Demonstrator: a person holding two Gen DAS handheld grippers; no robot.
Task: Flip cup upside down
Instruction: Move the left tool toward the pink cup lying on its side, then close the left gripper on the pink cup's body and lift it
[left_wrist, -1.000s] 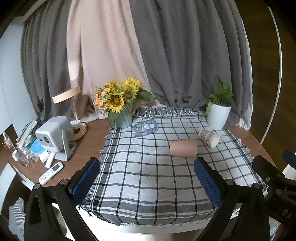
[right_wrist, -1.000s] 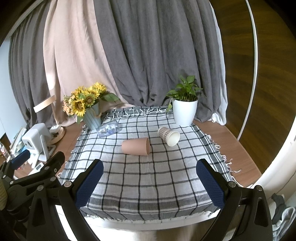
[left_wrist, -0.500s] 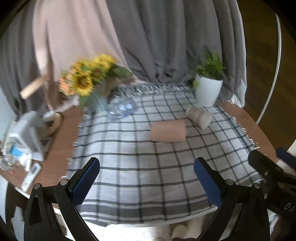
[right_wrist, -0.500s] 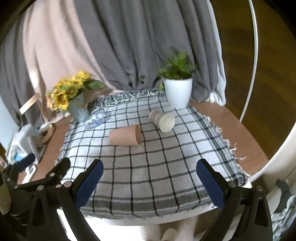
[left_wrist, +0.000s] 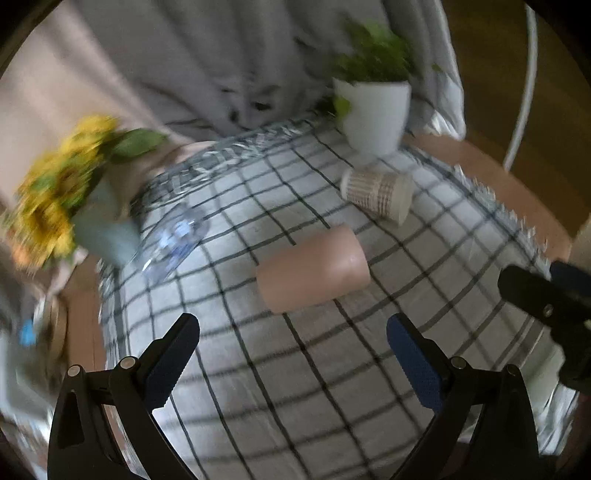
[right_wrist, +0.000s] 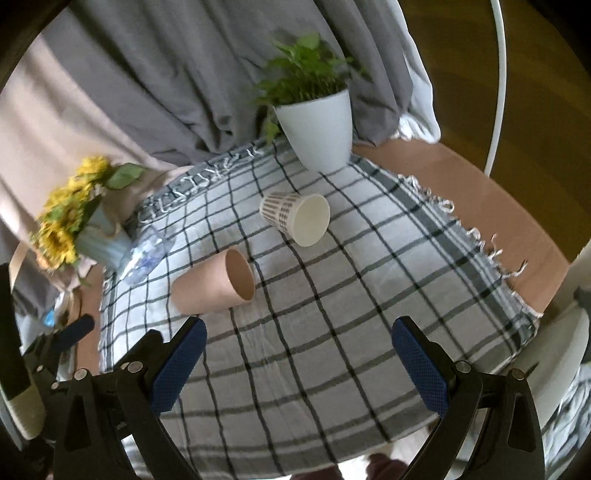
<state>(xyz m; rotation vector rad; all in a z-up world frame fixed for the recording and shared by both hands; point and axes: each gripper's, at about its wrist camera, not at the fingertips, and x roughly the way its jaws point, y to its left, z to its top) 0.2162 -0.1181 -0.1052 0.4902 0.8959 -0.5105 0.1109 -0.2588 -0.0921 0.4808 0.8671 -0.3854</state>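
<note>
A pink cup (left_wrist: 313, 270) lies on its side on the checked cloth, its mouth to the right; the right wrist view shows it (right_wrist: 214, 284) too. A patterned paper cup (left_wrist: 376, 192) lies on its side behind it and also shows in the right wrist view (right_wrist: 295, 218). A clear plastic cup (left_wrist: 173, 243) lies on its side near the vase. My left gripper (left_wrist: 293, 360) is open and empty, just short of the pink cup. My right gripper (right_wrist: 301, 363) is open and empty, in front of and to the right of the pink cup.
A white pot with a green plant (right_wrist: 317, 129) stands at the back right of the checked cloth (right_wrist: 332, 295). A vase of sunflowers (right_wrist: 74, 225) stands at the back left. Curtains hang behind. Small items sit on the wooden table at the far left (left_wrist: 29, 332).
Both grippers have moved forward over the table and tilted downward; the cups now look larger and closer. The cups have not moved.
</note>
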